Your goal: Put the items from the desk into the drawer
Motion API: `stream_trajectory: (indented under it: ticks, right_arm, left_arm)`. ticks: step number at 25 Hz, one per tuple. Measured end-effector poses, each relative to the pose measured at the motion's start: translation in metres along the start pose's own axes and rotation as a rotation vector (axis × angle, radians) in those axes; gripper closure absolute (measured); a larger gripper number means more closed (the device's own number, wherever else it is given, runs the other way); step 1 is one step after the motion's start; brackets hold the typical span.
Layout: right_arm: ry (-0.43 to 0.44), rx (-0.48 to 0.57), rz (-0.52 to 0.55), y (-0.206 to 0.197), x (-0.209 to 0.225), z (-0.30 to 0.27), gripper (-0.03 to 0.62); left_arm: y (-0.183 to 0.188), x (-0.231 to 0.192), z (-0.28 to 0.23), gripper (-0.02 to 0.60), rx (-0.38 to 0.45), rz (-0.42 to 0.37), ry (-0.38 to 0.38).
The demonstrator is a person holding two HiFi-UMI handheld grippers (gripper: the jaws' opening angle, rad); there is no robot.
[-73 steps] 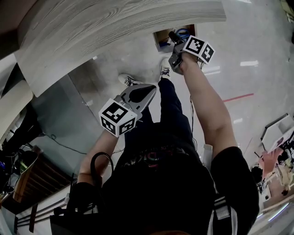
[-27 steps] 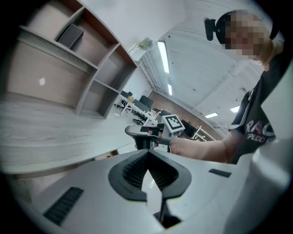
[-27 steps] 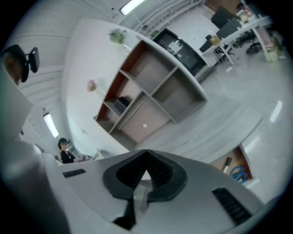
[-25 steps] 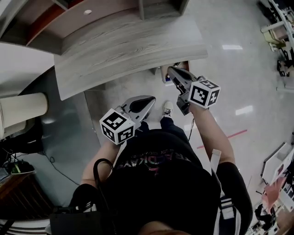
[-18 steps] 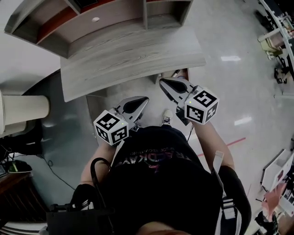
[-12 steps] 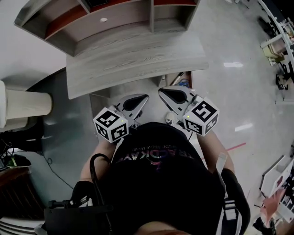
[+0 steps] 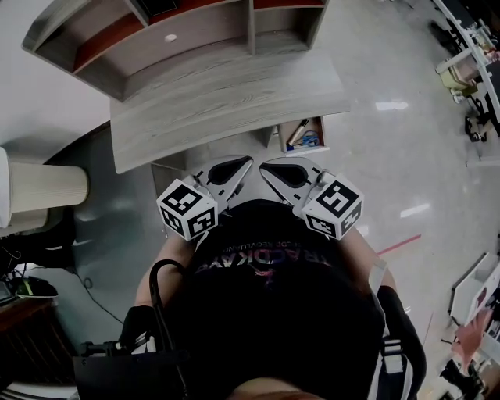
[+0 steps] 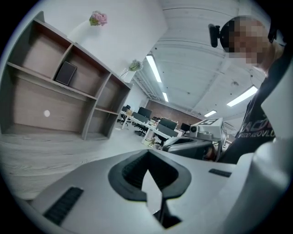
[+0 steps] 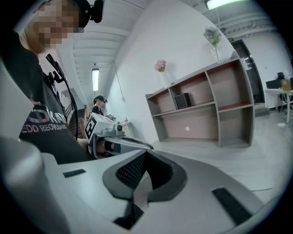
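In the head view the grey wooden desk top (image 7: 226, 90) lies at the top. Under its right end a small drawer (image 7: 320, 134) stands open, holding a pen-like stick (image 7: 296, 132) and a blue item (image 7: 308, 141). My left gripper (image 7: 247, 162) and right gripper (image 7: 264, 166) are held side by side near my chest, below the desk's front edge, tips almost facing each other. Both are shut with nothing in them. The left gripper (image 8: 147, 154) looks across the desk top (image 8: 32, 155). The right gripper (image 9: 145, 154) sees the left gripper's marker cube (image 9: 93, 125).
A shelf unit (image 7: 195, 23) stands along the back of the desk, with a small dark box (image 8: 66, 73) in one compartment. A pale cylinder (image 7: 43, 187) stands on the floor at the left. Glossy floor (image 7: 406, 156) spreads to the right, with office desks (image 8: 151, 125) further off.
The right gripper has drawn back from the drawer toward my chest and now sits beside the left one. The view has lifted, and the open drawer with its contents is uncovered.
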State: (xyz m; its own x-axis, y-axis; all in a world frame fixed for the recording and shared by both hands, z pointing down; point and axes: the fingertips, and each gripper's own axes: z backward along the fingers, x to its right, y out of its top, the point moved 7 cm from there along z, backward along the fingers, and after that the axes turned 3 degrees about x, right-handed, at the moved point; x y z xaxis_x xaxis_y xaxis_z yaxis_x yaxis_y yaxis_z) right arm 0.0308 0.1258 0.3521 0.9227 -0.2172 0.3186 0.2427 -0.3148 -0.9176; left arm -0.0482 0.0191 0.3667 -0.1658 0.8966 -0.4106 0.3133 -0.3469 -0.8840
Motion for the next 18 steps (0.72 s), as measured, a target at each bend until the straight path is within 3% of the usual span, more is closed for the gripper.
stream_trajectory:
  ticks: [18]
  right_arm:
    - [0.026, -0.024, -0.034, -0.0098, -0.0011, 0.004, 0.577]
  left_arm:
    - [-0.0091, 0.0026, -0.0083, 0.571, -0.026, 0.037, -0.009]
